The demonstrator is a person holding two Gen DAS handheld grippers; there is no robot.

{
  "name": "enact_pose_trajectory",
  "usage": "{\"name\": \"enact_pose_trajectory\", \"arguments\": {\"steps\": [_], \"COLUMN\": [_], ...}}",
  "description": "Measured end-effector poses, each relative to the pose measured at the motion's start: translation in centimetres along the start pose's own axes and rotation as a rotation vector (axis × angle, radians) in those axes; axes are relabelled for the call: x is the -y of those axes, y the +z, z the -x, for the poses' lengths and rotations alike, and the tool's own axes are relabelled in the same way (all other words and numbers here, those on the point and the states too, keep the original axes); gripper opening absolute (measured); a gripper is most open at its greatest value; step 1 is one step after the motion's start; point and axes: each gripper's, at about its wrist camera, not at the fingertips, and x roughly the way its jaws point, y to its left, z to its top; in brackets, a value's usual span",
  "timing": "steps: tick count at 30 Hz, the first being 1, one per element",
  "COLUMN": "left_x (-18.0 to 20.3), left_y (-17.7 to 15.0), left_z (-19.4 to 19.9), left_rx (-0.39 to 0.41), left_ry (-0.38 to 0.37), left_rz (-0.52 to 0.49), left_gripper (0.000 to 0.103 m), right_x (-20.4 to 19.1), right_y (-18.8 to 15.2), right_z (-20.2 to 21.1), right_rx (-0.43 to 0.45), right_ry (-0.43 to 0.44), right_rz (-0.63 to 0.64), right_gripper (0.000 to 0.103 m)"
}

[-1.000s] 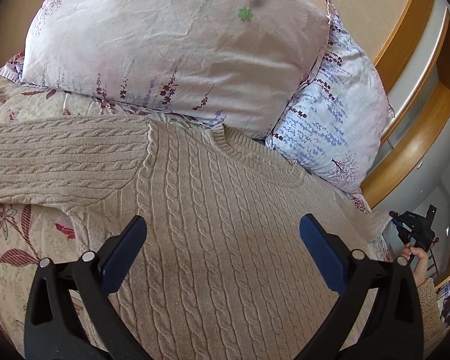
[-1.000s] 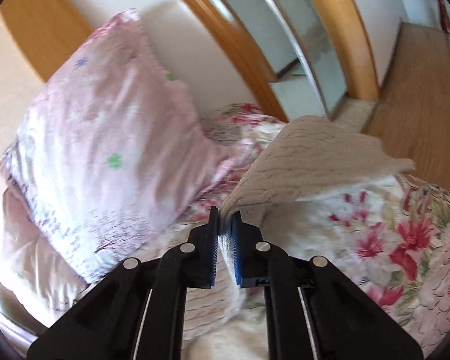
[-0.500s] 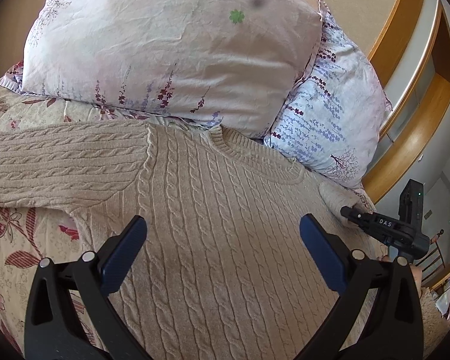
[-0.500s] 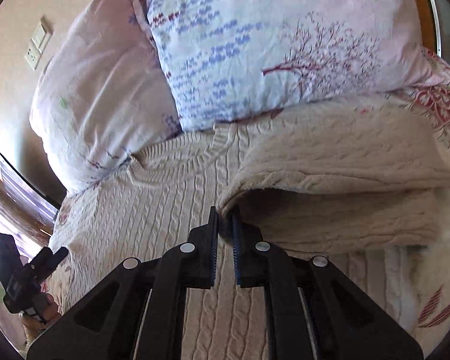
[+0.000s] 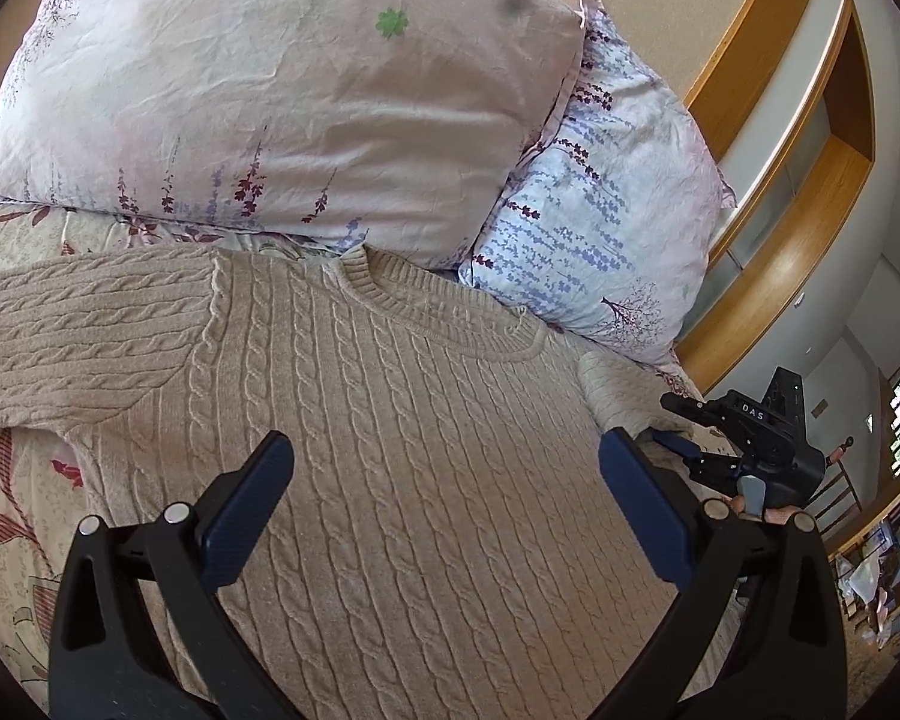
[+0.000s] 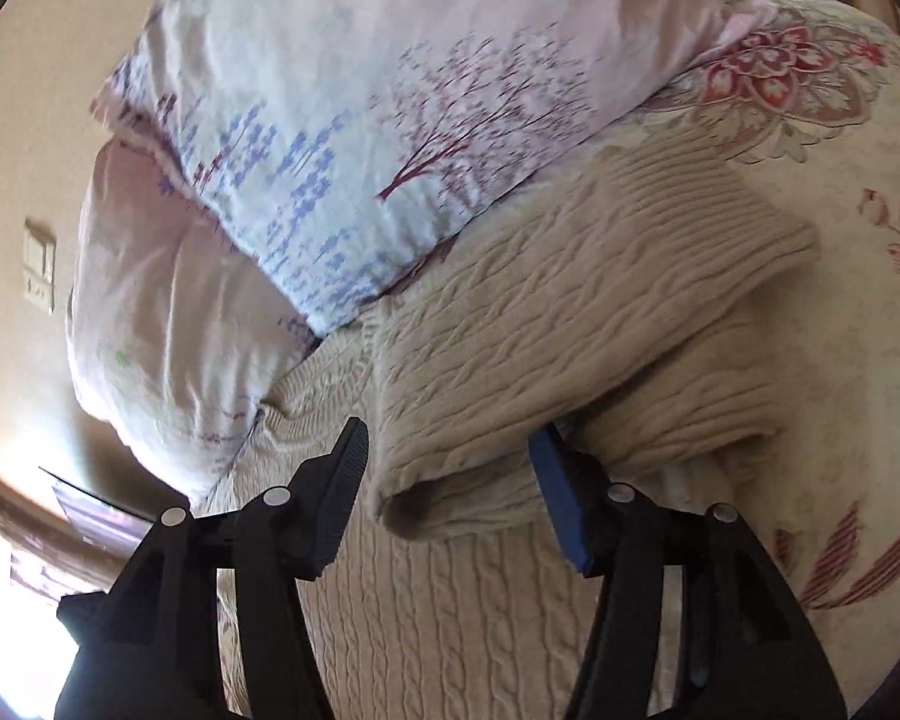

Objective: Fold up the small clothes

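A beige cable-knit sweater [image 5: 426,480] lies flat on the floral bed [image 5: 12,516], collar toward the pillows. Its right sleeve [image 6: 570,330] is doubled inward over the chest, narrowing the shape. The right claw [image 6: 450,480] is spread around the cuff; the left claw [image 5: 444,510] hovers spread above the body.

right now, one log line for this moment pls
step: right sleeve folded onto sweater | right claw: open | left claw: open, over sweater
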Motion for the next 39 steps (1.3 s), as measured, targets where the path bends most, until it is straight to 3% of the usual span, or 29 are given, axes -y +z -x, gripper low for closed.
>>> {"name": "enact_pose_trajectory", "arguments": {"steps": [3,5,7,9,13,16,18,20,22,24,26,30,33,35,39], "left_x": [-0.2,-0.6,-1.0,-1.5,-2.3,-3.0,-3.7,-4.3,-4.7,-4.7,-4.5,-4.5,-4.4,-4.2,-4.1], "left_y": [-0.1,0.0,0.0,0.0,0.0,0.0,-0.2,-0.4,-0.5,-0.5,-0.3,0.5,1.3,1.9,2.8], "left_z": [-0.1,0.0,0.1,0.4,0.4,-0.2,-0.8,-1.5,-2.2,-2.6,-3.1,-4.8,-6.6,-7.7,-9.5], "left_rx": [-0.013,-0.019,-0.024,-0.026,-0.035,-0.060,-0.084,-0.104,-0.125,-0.140,-0.153,-0.191,-0.221,-0.228,-0.227], "left_ry": [0.001,-0.002,-0.002,-0.008,-0.042,-0.095,-0.135,-0.164,-0.185,-0.189,-0.180,-0.152,-0.132,-0.106,-0.061], "left_rz": [0.018,0.035,0.054,0.075,0.122,0.191,0.264,0.332,0.376,0.389,0.387,0.423,0.452,0.448,0.452], "left_gripper": [0.101,0.101,0.101,0.101,0.092,0.084,0.083,0.081,0.079,0.078,0.078,0.071,0.064,0.057,0.044], "right_x": [1.1,0.9,-0.2,-1.8,-6.9,-11.6,-14.2,-16.0,-16.4,-15.8,-14.5,-9.9,-5.1,-1.9,2.6], "right_y": [1.2,2.0,2.8,2.9,1.5,-1.6,-4.6,-7.9,-10.3,-11.1,-10.7,-7.8,-5.4,-4.1,-2.0], "right_z": [0.7,0.9,0.6,0.2,-0.8,-2.1,-3.7,-5.9,-7.7,-7.9,-7.2,-4.2,-1.3,0.8,2.4], "right_rx": [0.067,0.113,0.157,0.179,0.162,0.096,-0.010,-0.139,-0.250,-0.280,-0.278,-0.246,-0.180,-0.099,0.013], "right_ry": [-0.062,-0.131,-0.224,-0.270,-0.171,-0.053,0.009,0.022,0.023,0.033,0.050,0.103,0.130,0.097,0.043], "right_rz": [-0.038,-0.016,0.070,0.161,0.319,0.477,0.592,0.687,0.717,0.683,0.615,0.317,0.063,-0.079,-0.240], "right_gripper": [0.055,0.046,0.022,0.013,0.010,0.010,0.010,0.019,0.056,0.066,0.066,0.066,0.066,0.065,0.052]}}
